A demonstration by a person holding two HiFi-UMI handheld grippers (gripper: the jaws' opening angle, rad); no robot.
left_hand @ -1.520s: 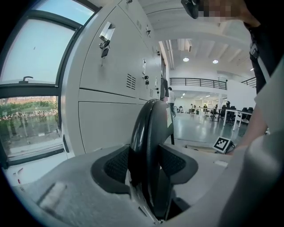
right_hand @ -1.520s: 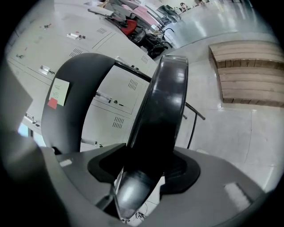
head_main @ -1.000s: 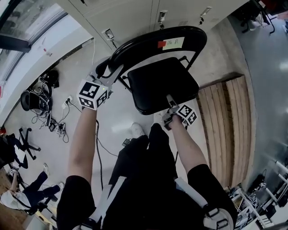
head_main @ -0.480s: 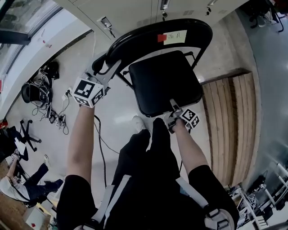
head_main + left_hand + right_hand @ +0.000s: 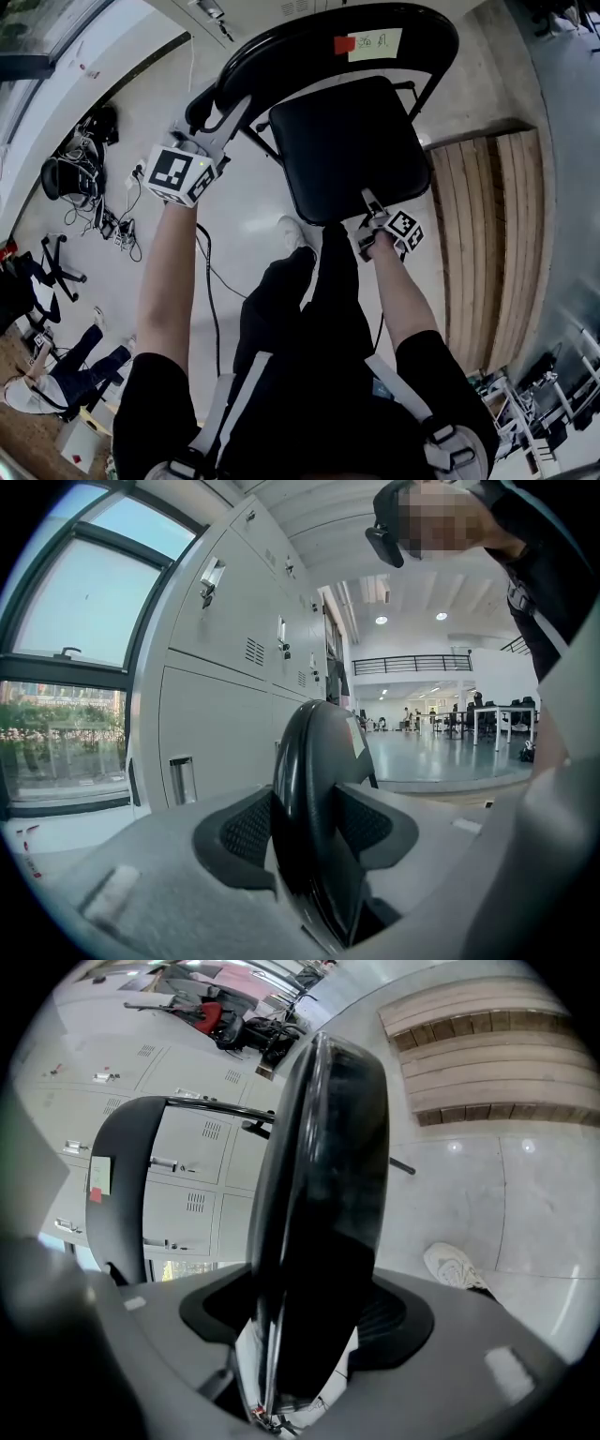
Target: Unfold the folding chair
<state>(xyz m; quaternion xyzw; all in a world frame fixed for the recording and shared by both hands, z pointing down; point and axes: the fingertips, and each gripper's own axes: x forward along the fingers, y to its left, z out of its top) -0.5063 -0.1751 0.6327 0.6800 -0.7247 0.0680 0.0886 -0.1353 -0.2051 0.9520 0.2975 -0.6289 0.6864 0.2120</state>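
The folding chair (image 5: 342, 141) stands on the floor just in front of the lockers (image 5: 216, 667). Its curved backrest (image 5: 309, 42) is on the locker side, and its black seat (image 5: 347, 145) reaches away from them toward the person.

The left claw (image 5: 228, 112) is clamped on the backrest's left end, the rim wedged tight between both pads in the left gripper view. The right claw (image 5: 367, 202) sits on the seat's front edge, the edge farthest from the lockers. Its jaws have just been widening, yet the seat fills the gap between them and the pads look to be bearing on both faces.

The coming move turns on that front edge. It lies inside the right claw, and the seat's long axis runs straight from that claw toward the lockers, so the right hand is the one placed to swing it. From above the seat shows almost its full face, so it seems close to level. Probably only a last press down remains, with the left claw steadying the backrest.

Wooden slats (image 5: 487, 244) lie on the floor to the right of the lockers.
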